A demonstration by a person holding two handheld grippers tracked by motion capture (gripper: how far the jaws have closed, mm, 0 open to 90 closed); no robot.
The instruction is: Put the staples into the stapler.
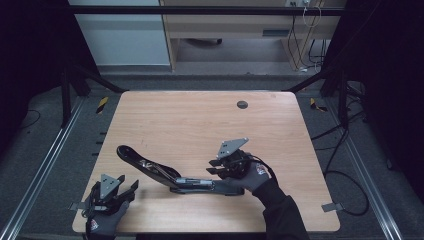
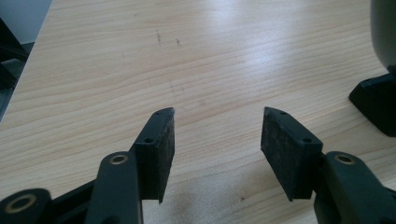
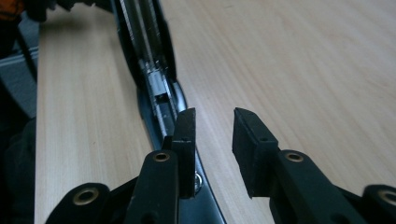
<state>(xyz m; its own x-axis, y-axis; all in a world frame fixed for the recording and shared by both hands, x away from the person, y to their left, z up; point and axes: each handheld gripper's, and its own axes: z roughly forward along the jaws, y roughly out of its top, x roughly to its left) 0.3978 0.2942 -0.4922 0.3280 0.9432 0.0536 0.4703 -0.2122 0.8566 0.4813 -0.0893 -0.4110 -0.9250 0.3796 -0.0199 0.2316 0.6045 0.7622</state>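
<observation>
1. High view: black stapler (image 1: 165,175), lying opened out flat near the front of the table (image 1: 200,120).
2. Right gripper (image 1: 216,166): above the stapler's right end, jaws apart, nothing clamped.
3. Left gripper (image 1: 129,187): front-left corner, jaws apart, empty.

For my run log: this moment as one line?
left gripper open, idle | right gripper open above long stapler | table

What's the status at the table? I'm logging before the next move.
Left gripper open over bare wooden table. Right gripper open, nothing between pads. Long black stapler lies opened out flat. Nothing in the way.
</observation>
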